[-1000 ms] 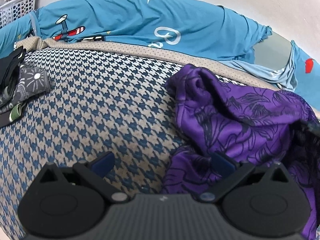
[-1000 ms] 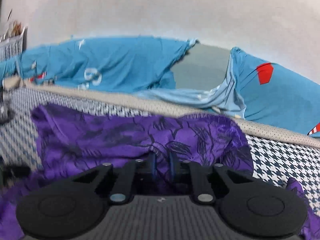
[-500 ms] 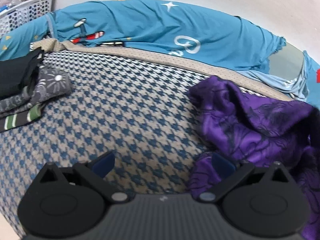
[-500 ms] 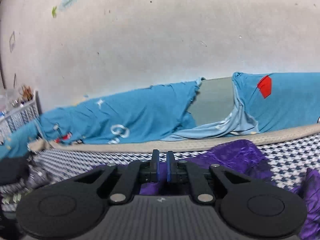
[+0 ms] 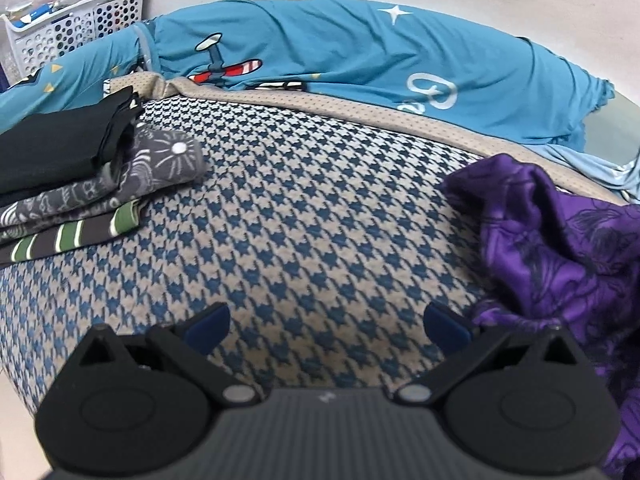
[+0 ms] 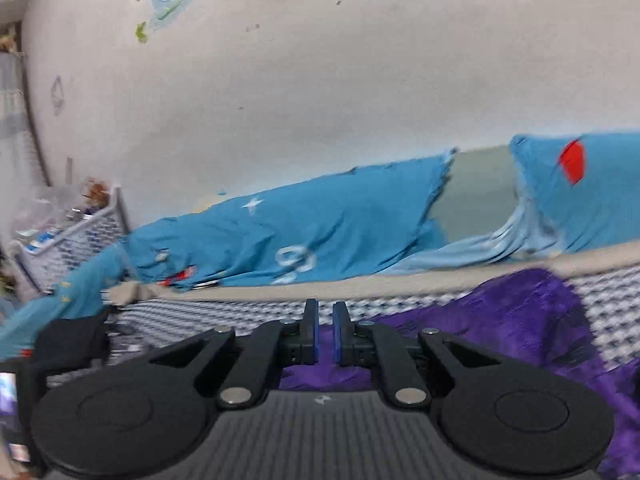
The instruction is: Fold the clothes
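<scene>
The purple garment (image 5: 560, 248) lies crumpled on the houndstooth cover (image 5: 304, 224), at its right side. The left gripper (image 5: 326, 322) hovers over the cover just left of the garment, its 2 fingers spread wide and empty. The right gripper (image 6: 325, 334) has its fingers nearly together (a narrow gap shows); whether they pinch the garment (image 6: 520, 320) I cannot tell. A stack of 3 folded clothes (image 5: 80, 180) sits at the cover's left edge.

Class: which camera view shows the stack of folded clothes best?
The left wrist view: the stack of folded clothes is sharp, its black, grey patterned and green-striped layers distinct. The right wrist view shows only a blurred dark shape at its left edge.
</scene>
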The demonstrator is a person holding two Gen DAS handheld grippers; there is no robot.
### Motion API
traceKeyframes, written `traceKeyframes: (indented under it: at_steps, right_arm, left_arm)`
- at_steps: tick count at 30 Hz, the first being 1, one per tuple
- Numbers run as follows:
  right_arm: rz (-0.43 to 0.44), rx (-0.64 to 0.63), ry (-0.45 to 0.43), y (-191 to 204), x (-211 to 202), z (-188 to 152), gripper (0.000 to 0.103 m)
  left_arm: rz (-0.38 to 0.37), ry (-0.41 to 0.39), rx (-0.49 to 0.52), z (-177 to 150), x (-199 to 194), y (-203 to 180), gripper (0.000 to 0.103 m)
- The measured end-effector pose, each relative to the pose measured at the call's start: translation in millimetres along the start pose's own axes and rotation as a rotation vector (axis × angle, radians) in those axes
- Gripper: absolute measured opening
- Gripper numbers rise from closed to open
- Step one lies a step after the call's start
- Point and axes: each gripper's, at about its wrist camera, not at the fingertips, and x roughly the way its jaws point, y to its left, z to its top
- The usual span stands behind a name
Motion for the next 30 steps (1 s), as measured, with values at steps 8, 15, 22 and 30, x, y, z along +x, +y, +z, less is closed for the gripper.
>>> traceKeyframes:
  at_steps: [8, 15, 22, 30]
  right_arm:
    - [0.054, -0.104, 0.108, 11, -1, -10, 0.013]
    - [-0.088, -0.168, 0.106, -18, -17, -9, 0.034]
    - [-0.255, -0.188, 0.150, -56, -17, -13, 0.053]
    - [-0.290, -0.200, 0.170, -57, 10, -21, 0.055]
  left_arm:
    - [-0.014, -0.003, 0.001, 0, -2, -3, 0.103]
    - [-0.036, -0.005, -0.002, 0, -5, -4, 0.103]
    - [-0.051, -0.010, -0.001, 0, -8, -6, 0.103]
    - [-0.055, -0.001, -0.001, -1, -6, -9, 0.103]
